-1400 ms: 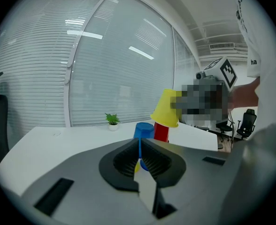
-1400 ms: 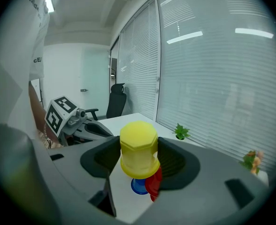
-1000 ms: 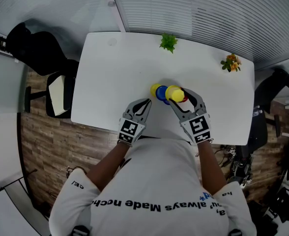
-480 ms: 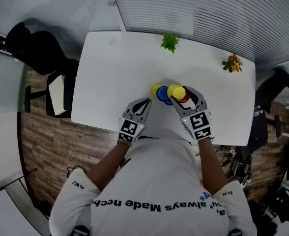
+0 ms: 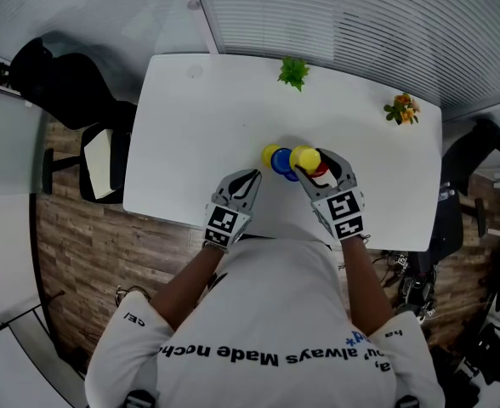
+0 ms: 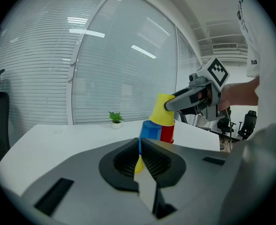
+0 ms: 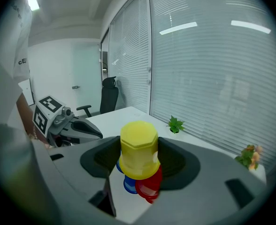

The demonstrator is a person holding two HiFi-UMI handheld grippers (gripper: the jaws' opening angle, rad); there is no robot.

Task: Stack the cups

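Observation:
My right gripper (image 5: 311, 161) is shut on an upside-down yellow cup (image 5: 305, 158), its jaws wide around the cup's sides (image 7: 139, 150). That cup hangs tilted right over a blue cup (image 6: 150, 129) and a red cup (image 6: 167, 132), which stand side by side on the white table (image 5: 199, 117). I cannot tell whether its rim touches them. A second yellow cup (image 5: 269, 155) stands on the table left of the blue cup (image 5: 281, 161). My left gripper (image 5: 252, 179) is shut and empty, a short way in front of the cups, its tips (image 6: 140, 149) pointing at them.
A small green plant (image 5: 292, 73) stands at the table's far edge and an orange-flowered one (image 5: 400, 109) at its far right corner. A black office chair (image 5: 71, 92) is off the table's left end. Window blinds run behind the table.
The right gripper has carried the yellow cup slightly right and away from me, over the red and blue cups. The left gripper has stayed in place.

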